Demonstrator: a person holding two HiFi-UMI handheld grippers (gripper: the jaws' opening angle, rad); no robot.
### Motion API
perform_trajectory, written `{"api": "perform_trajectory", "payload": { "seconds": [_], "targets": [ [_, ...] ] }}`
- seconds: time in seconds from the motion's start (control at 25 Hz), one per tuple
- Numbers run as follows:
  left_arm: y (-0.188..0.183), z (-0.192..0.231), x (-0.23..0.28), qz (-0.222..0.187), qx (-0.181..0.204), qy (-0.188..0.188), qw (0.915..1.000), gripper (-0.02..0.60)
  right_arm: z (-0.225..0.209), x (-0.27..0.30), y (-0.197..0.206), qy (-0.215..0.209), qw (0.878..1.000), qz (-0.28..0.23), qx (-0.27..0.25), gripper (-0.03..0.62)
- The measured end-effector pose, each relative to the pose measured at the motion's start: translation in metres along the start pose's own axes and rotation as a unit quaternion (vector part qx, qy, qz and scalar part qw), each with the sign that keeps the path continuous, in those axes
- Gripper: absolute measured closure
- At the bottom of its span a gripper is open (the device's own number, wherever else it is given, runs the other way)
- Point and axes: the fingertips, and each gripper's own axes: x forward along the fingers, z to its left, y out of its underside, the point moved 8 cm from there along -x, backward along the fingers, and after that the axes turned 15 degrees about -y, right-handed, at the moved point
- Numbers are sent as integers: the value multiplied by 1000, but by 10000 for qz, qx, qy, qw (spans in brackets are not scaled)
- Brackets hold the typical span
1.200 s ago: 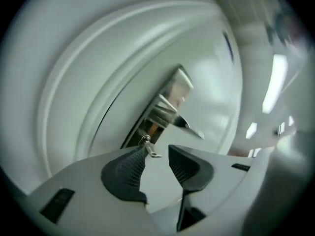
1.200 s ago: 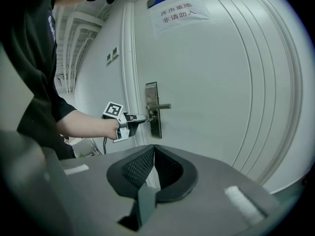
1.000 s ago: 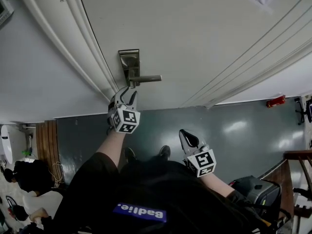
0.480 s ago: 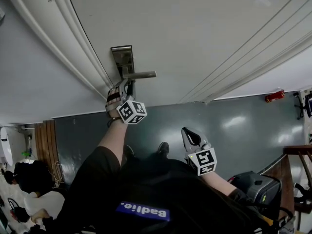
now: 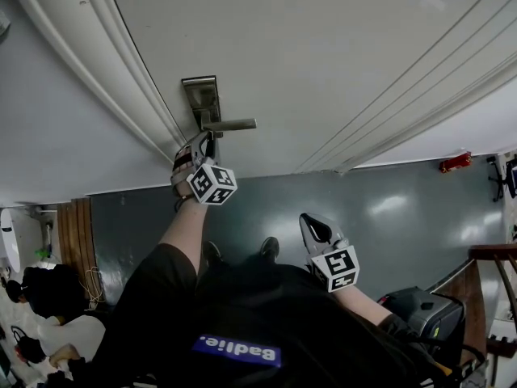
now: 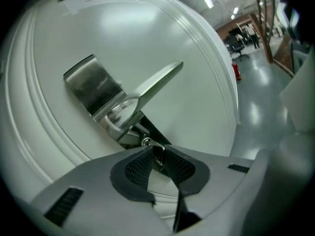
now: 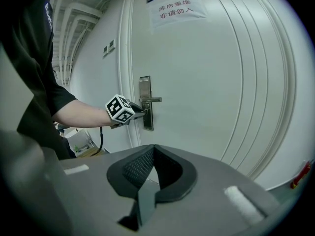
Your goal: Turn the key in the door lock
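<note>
A white panelled door [image 5: 323,55] carries a steel lock plate [image 5: 200,95] with a lever handle [image 5: 230,124]. My left gripper [image 5: 205,145] reaches up to the plate just under the lever. In the left gripper view a small metal key [image 6: 159,151] sticks out of the keyhole [image 6: 146,142] below the handle [image 6: 157,80], and the left gripper [image 6: 158,162] has just been closing, its pads now pressed on the key's head. My right gripper [image 5: 313,229] hangs lower and to the right, away from the door. Its jaws [image 7: 153,154] are shut with nothing between them.
The door frame [image 5: 97,79] runs along the left of the lock. A paper notice [image 7: 174,6] is stuck high on the door. On the grey floor lie a red object [image 5: 456,168] by the wall and a dark case [image 5: 424,318]; a wooden railing [image 5: 493,281] stands at the right.
The left gripper has rolled at the wrist and edged up to the lock, with its marker cube turned. The right gripper has barely shifted.
</note>
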Motion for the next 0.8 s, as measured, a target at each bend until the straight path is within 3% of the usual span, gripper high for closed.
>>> {"api": "perform_trajectory", "payload": {
  "seconds": [0.08,0.12,0.2,0.32,0.36,0.4,0.44,0.56,0.6,0.64,0.68,0.72,0.8],
  "targets": [
    [3,6,1,151,-1000,202,9947,512,0,0,0,-18,10000,-28,13,597],
    [6,9,1,256,-1656,322,9853,512,0,0,0,-31,10000,-42,28,597],
    [13,12,3,460,-2985,559,9517,516,0,-1,-1,-47,9999,-73,60,597],
    [22,16,4,594,-4524,824,8860,517,0,-3,0,-60,9998,-121,126,597],
    [26,17,4,623,-4994,926,8592,521,0,-3,0,-66,9998,-134,155,597],
    [30,16,5,658,-5517,1056,8247,532,0,-4,1,-74,9997,-145,179,597],
    [34,13,6,693,-6094,1220,7804,540,-1,-4,1,-87,9996,-155,197,597],
    [46,2,10,675,-7604,1719,6226,555,-1,-5,2,-136,9995,-179,233,597],
    [48,-1,10,638,-7905,1840,5807,557,-1,-5,3,-145,9994,-182,248,597],
    [50,-2,11,609,-8119,1945,5470,558,-1,-6,3,-151,9994,-183,267,597],
    [51,-4,12,587,-8267,2033,5213,558,-1,-6,4,-153,9993,-181,289,597],
    [52,-5,12,570,-8365,2101,5029,558,-1,-5,5,-154,9992,-180,314,597],
    [54,-7,14,547,-8496,2204,4760,558,-1,-4,5,-170,9990,-187,360,597]
  ]
}}
